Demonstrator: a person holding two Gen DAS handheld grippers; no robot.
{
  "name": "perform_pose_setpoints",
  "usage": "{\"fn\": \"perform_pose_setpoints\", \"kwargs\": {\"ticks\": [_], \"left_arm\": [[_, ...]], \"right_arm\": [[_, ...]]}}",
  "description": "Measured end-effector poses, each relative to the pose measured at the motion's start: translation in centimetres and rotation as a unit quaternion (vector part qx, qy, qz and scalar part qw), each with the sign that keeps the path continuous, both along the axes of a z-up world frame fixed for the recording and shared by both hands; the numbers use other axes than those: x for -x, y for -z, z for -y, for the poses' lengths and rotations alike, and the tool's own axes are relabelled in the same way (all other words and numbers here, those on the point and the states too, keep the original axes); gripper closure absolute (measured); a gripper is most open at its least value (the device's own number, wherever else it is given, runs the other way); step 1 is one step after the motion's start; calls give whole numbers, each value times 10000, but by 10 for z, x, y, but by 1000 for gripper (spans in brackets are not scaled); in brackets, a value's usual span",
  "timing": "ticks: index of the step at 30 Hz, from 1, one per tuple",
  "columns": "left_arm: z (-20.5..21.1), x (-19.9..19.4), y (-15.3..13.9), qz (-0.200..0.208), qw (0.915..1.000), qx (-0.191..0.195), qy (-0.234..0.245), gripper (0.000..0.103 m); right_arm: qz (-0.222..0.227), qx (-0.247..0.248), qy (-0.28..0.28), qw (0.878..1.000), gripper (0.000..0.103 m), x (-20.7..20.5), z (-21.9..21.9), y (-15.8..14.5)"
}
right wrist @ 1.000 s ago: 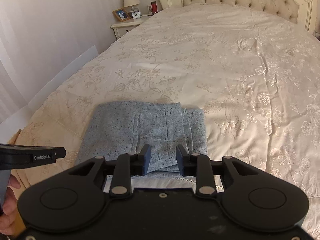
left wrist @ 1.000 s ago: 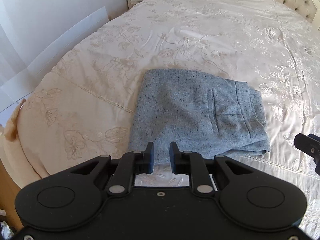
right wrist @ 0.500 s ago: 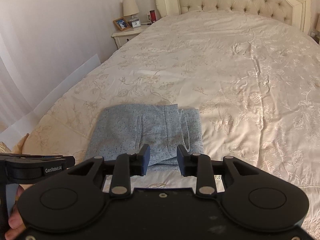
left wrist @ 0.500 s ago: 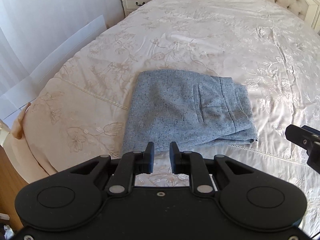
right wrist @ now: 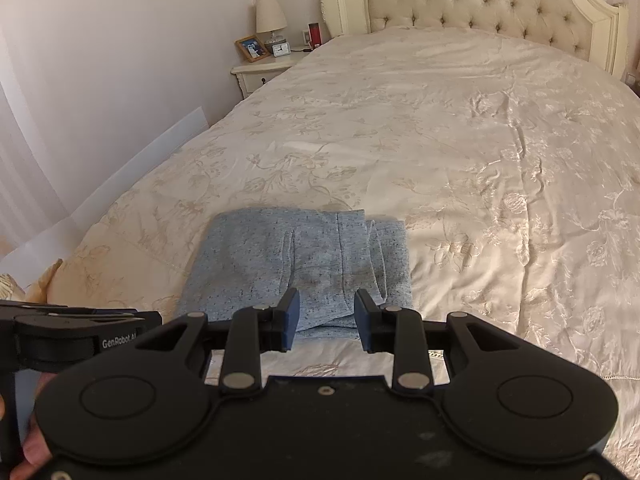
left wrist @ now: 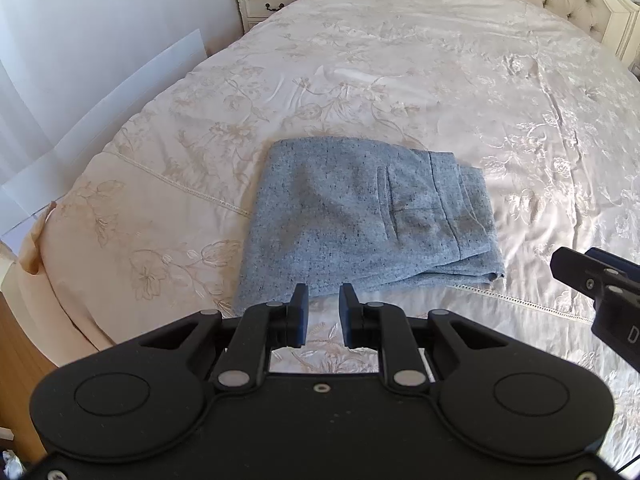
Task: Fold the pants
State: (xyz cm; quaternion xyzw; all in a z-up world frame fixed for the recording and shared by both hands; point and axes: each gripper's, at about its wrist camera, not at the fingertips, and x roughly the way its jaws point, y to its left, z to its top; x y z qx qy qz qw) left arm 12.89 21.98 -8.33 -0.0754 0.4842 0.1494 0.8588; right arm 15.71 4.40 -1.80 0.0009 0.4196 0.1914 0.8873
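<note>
Left wrist view: pants (left wrist: 360,220) lie folded mid-frame on the bed (left wrist: 400,80).
Left hand-held gripper (left wrist: 323,316): released, empty.
Right hand-held gripper (right wrist: 326,320): released, empty.
Risk: loose right-hand layers could slide apart if nudged.

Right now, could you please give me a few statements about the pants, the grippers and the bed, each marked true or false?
1. The grey pants lie folded into a compact rectangle on the cream bedspread. True.
2. The left gripper is clamped on the pants' near edge. False: its jaws stand apart with nothing between them, short of the cloth.
3. The right gripper holds no fabric. True: its jaws are opening, empty.
4. The pants hang off the side of the bed. False: they rest wholly on the bedspread.
5. A lamp stands on the nightstand beside the headboard. True.
</note>
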Motion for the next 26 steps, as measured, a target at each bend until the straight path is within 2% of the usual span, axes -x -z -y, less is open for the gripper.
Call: {"fn": "perform_pose_setpoints", "kwargs": {"ticks": [26], "left_arm": [[5, -3, 6, -92, 10000, -20, 32, 77]], "right_arm": [[-99, 39, -31, 9999, 70, -2, 1, 3]]}}
